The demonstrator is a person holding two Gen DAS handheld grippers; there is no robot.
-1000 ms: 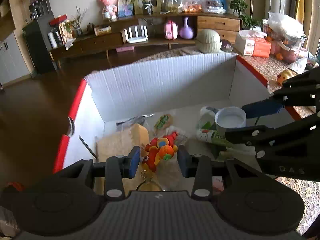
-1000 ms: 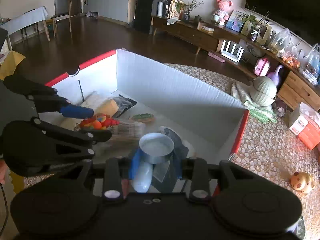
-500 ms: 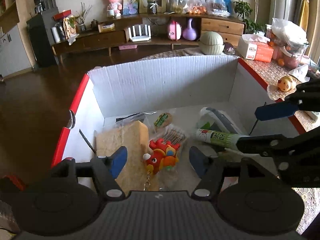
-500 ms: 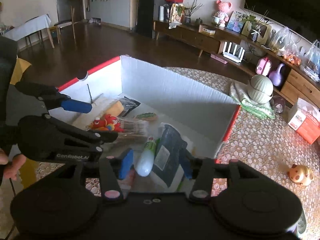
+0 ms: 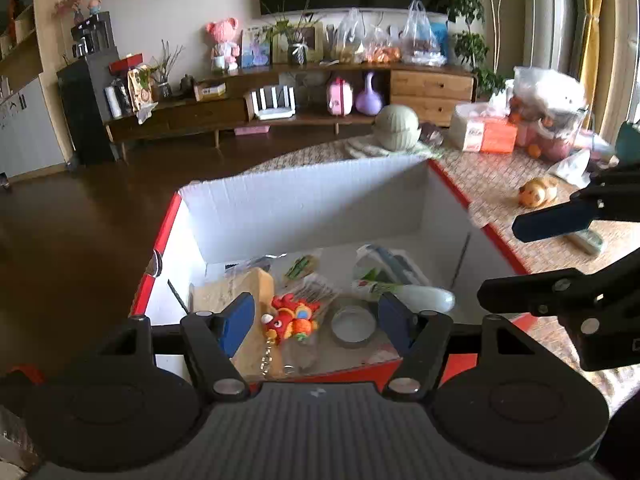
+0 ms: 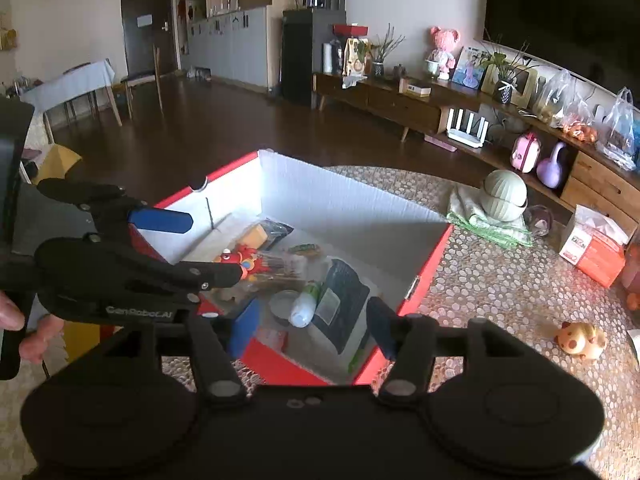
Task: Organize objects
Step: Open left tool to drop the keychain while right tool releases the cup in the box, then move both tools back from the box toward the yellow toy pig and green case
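Both grippers now hang clear above the red-and-white box [image 5: 304,204], each having let go its item: left gripper [image 5: 318,322] stands apart and empty over the red dragon toy [image 5: 292,316]; right gripper [image 6: 310,326] is opening, empty, the white bottle [image 6: 302,310] lying inside. Next, best fetch the small orange toy [image 6: 580,338], far right.

Both wrist views look steeply down, sharing the box [image 5: 304,200] interior

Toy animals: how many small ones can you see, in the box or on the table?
2. A red dragon toy lies inside the cardboard box, near its front left. A small orange spotted animal figure sits on the table, right of the box. More could be hidden under the packets.
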